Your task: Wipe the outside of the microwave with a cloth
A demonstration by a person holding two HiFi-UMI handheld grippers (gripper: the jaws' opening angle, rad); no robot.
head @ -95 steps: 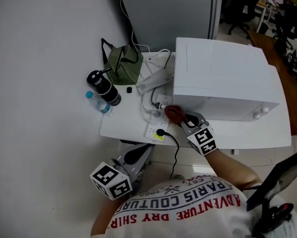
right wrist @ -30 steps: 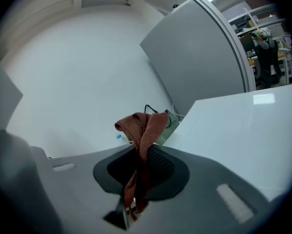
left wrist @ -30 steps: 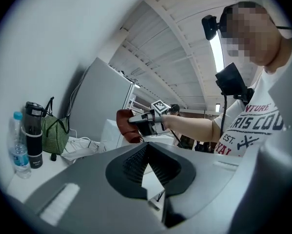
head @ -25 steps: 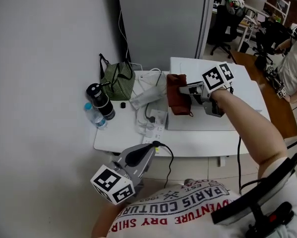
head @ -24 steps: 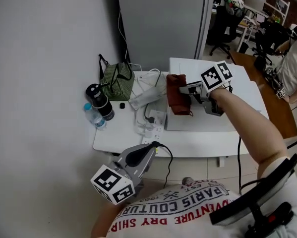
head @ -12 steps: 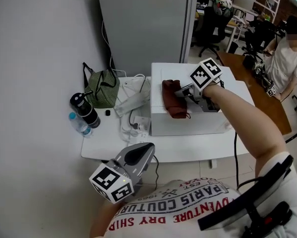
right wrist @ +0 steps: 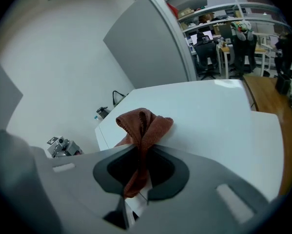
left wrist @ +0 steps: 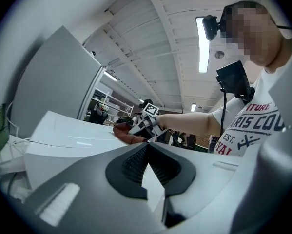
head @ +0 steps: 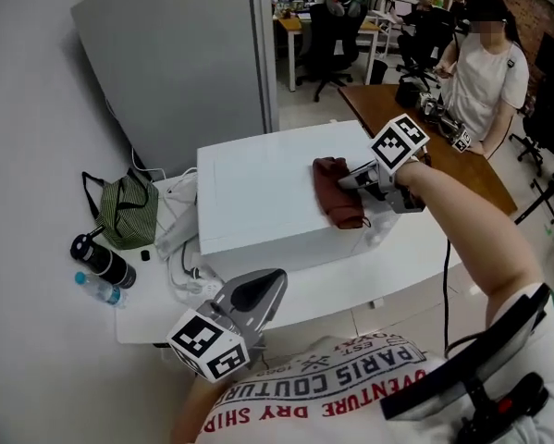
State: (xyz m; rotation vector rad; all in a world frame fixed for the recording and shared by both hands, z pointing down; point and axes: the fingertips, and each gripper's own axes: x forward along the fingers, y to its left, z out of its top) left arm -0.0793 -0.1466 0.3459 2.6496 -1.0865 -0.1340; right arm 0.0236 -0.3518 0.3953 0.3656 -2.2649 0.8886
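Observation:
The white microwave stands on a white table. A reddish-brown cloth lies bunched on the right part of its top. My right gripper is shut on that cloth and holds it against the top. In the right gripper view the cloth is pinched between the jaws of the right gripper, over the microwave top. My left gripper hangs low by the table's front edge, shut and with nothing in it. From the left gripper I see the microwave and the cloth.
Left of the microwave lie a green striped bag, a black flask, a water bottle and white cables. A grey partition stands behind. A wooden desk with a seated person is at right.
My right gripper has carried the cloth up from the microwave's left side and across its top toward the right. The head view has swung round. The left gripper has stayed low.

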